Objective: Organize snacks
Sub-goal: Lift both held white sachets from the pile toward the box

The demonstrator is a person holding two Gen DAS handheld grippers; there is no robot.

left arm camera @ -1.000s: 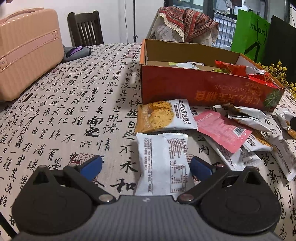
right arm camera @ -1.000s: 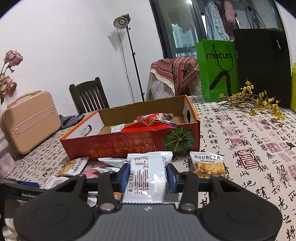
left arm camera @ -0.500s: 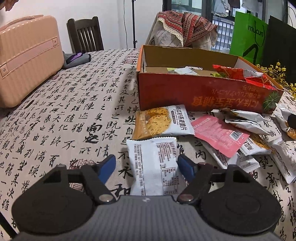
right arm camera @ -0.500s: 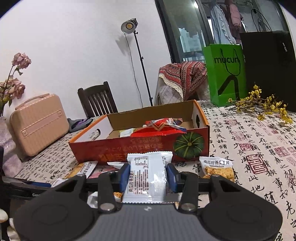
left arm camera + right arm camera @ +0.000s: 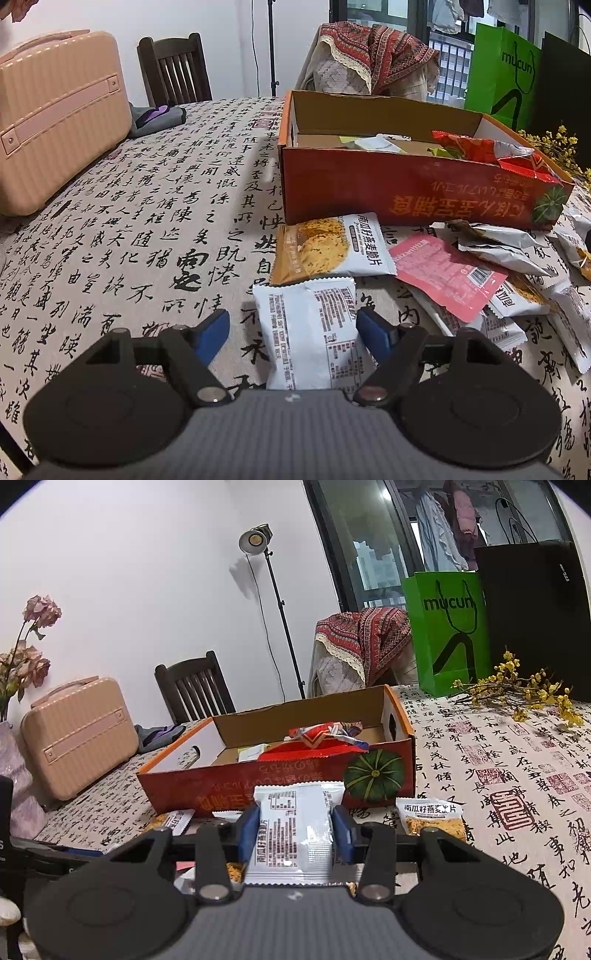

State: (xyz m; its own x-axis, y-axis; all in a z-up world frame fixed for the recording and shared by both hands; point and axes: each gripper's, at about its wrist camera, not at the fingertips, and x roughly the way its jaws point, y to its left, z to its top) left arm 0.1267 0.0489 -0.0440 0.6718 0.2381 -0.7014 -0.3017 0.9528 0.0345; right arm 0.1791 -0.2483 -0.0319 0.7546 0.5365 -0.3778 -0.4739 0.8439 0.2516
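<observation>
A white snack packet (image 5: 310,332) lies flat on the calligraphy tablecloth between the jaws of my left gripper (image 5: 291,332). Those jaws are opening: the left pad stands clear of the packet, the right pad is at its edge. Behind it lie a pumpkin-crisp packet (image 5: 332,247), a pink packet (image 5: 447,273) and several more. The orange cardboard box (image 5: 406,192) holds a red bag (image 5: 491,151) and a few packets. My right gripper (image 5: 294,829) is shut on another white packet (image 5: 293,812), held up in front of the box (image 5: 258,782).
A pink case (image 5: 55,118) stands at the table's left, with a dark chair (image 5: 173,70) and folded cloth (image 5: 155,114) behind. A green bag (image 5: 443,627), a black bag (image 5: 535,616) and yellow flowers (image 5: 517,690) fill the far right. Another crisp packet (image 5: 432,816) lies right of the box.
My left gripper's jaws have come in from wide apart to closer around the white packet on the table. The right gripper keeps its packet and place.
</observation>
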